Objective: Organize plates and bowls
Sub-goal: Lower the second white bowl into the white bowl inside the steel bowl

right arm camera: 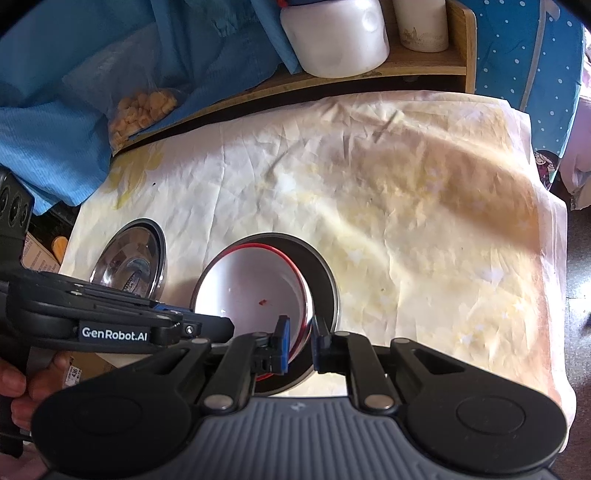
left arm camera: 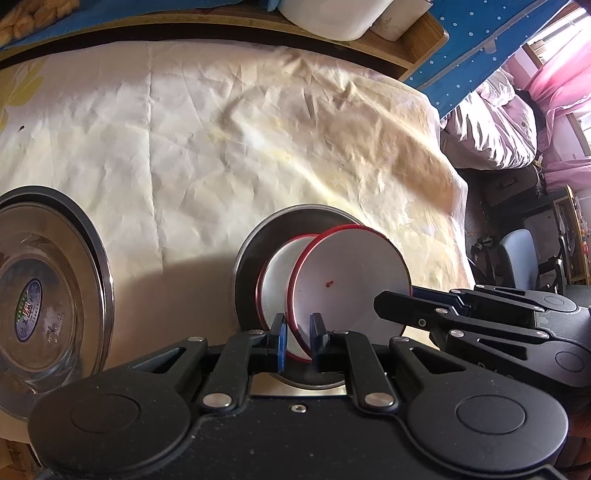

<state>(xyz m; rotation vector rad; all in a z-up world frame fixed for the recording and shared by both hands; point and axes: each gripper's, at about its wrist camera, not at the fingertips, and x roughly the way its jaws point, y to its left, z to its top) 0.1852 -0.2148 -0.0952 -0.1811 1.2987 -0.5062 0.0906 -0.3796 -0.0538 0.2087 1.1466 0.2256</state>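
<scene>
A white red-rimmed bowl [left arm camera: 351, 273] is held tilted over a second white red-rimmed bowl [left arm camera: 279, 273] that sits in a dark steel plate [left arm camera: 255, 243]. My left gripper [left arm camera: 298, 341] is shut on the near rim of the upper bowl. My right gripper [right arm camera: 301, 341] is shut on the same bowl's [right arm camera: 251, 291] rim from the other side, above the steel plate [right arm camera: 321, 273]. A large steel plate with a blue sticker [left arm camera: 48, 306] lies on the left; it also shows in the right wrist view [right arm camera: 129, 258].
A wrinkled cream cloth [left arm camera: 240, 140] covers the table. A wooden shelf [right arm camera: 332, 79] at the back holds a white tub [right arm camera: 332, 37] and a cup [right arm camera: 421, 26]. Blue fabric and a snack bag [right arm camera: 140, 110] lie back left. The table edge drops off at the right [right arm camera: 554, 258].
</scene>
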